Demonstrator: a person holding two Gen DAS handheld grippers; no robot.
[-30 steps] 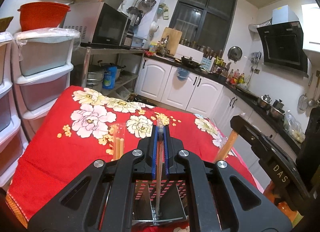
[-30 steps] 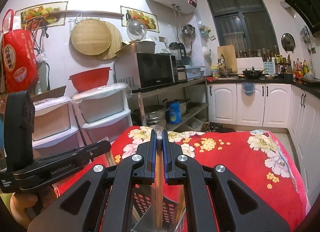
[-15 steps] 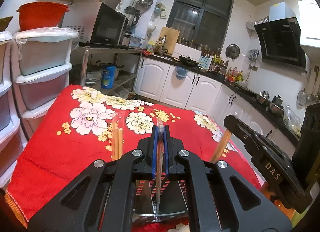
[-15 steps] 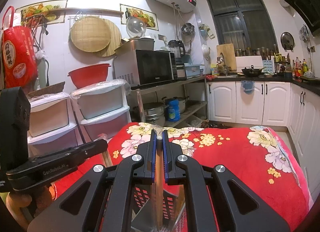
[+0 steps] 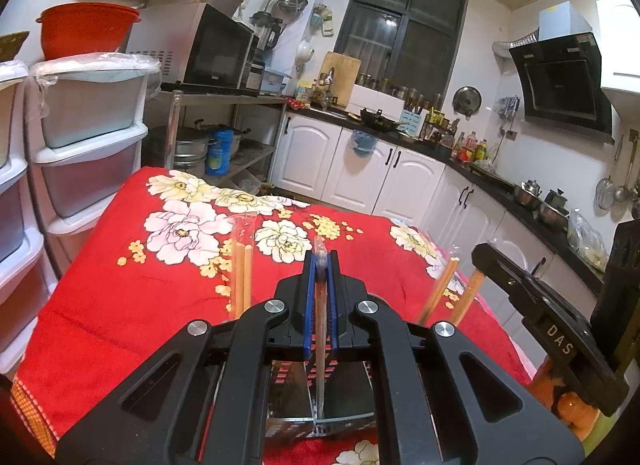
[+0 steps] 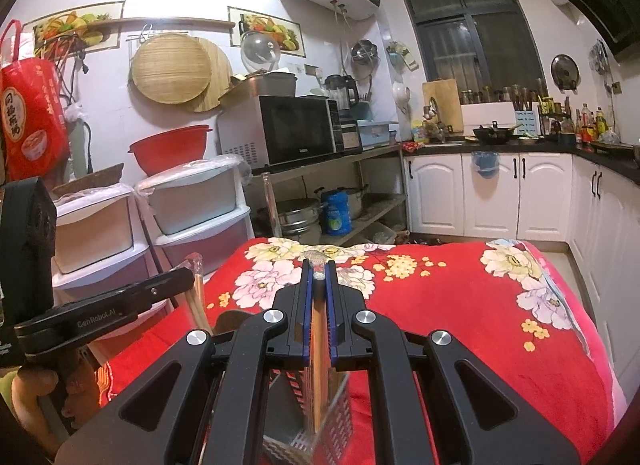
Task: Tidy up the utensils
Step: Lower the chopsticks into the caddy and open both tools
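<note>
Since the earlier frames, the right hand-held gripper (image 6: 319, 277) is seen slightly lower and nearer the metal utensil holder (image 6: 320, 417), while the left hand-held gripper (image 5: 320, 261) is seen almost where it was. Both hand-held grippers are clamped tight, each on a plastic-wrapped pair of chopsticks: the left pair (image 5: 320, 329) is pinched between the blue pads and runs down into the perforated holder (image 5: 320, 397) below, and the right pair (image 6: 318, 345) is likewise held upright with its lower end inside the holder's compartment. The holder stands on the desk, which is covered by a red flowered cloth (image 5: 120, 305). Another wrapped pair of chopsticks (image 5: 241, 273) is seen standing just left of the left hand-held gripper, its foot hidden, so it cannot be told where it rests.

The step in hand is judged to be the lowering of held chopsticks into the holder's slots. For the next move, each pair would need to be kept upright and eased down until its tip is seated on the holder's floor, and only then should the pads be parted. Care is called for where the two hand-held grippers work close together over the same holder, since the light holder could be tipped or the wrapper snagged on a divider.
</note>
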